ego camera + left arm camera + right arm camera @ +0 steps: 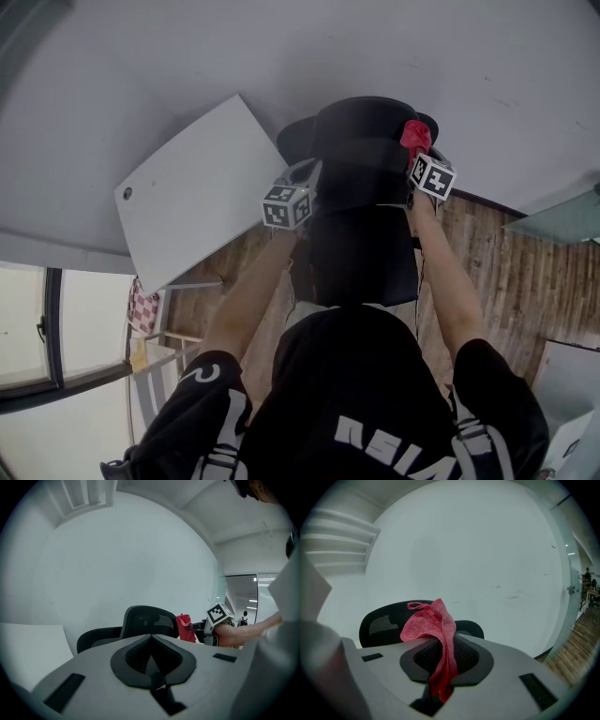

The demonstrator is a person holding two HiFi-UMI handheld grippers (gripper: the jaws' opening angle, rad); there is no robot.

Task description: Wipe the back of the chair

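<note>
Holding red cloth (436, 625) pinched in right gripper (443, 667) jaws, near the chair back (379, 620); left gripper (151, 660) jaws sitting closed, empty. I'm aiming for firm, overlapping passes across it.

The chair (361, 178) stands with the wall (469, 66) beyond it and the person (356, 394) on its near side, at its back. The left gripper (312, 175) is by the chair's left edge. The right gripper (413, 150) is by the chair's right edge, with a cloth (415, 135) pinched in it. A desk (202, 192) lies left of the chair.
</note>
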